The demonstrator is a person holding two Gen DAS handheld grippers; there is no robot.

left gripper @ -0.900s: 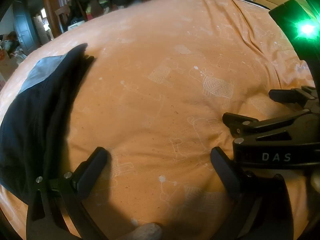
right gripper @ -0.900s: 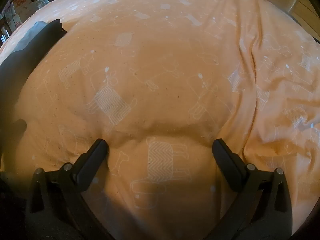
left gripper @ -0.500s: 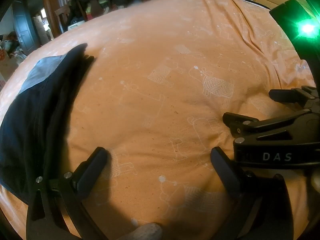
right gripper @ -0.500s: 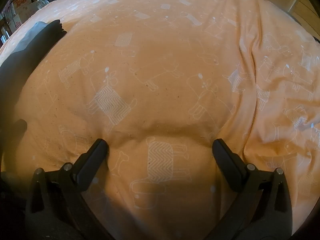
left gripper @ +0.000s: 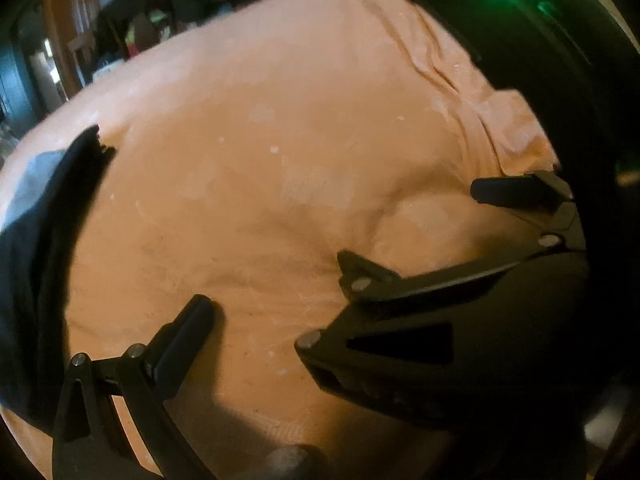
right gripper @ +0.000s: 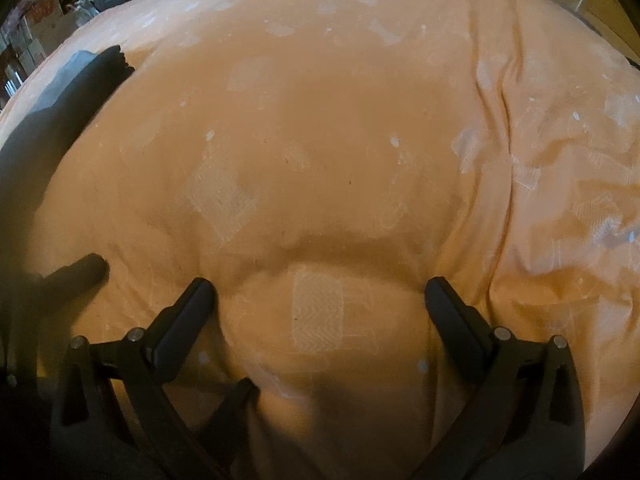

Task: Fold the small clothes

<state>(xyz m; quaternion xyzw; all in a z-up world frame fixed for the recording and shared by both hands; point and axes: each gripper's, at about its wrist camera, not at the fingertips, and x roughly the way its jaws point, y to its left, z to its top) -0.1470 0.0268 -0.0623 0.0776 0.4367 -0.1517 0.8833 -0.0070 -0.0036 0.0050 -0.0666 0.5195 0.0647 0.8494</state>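
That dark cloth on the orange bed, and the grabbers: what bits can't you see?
- Dark cloth: left wrist view, cut off by the left edge, so its shape and kind stay unknown.
- Same cloth in right wrist view: blurred and shadowed.
- Left gripper: its second finger is hidden behind the right gripper.
- Room clutter: too small and blurred.

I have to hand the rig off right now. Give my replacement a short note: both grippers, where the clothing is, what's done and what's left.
Left gripper: open, empty, low over the orange bedspread; in its own view its right finger is hidden behind the right gripper.
Right gripper: open, empty, fingertips pressing into the bedspread, with nothing but bedding between them.
Clothing: one dark garment with a grey panel lies at the far left of the bed, left of both grippers; neither touches it. I cannot tell from here whether it is folded.
Done: nothing that I can confirm.
Left: move both grippers left to the garment, spread it flat and fold it.
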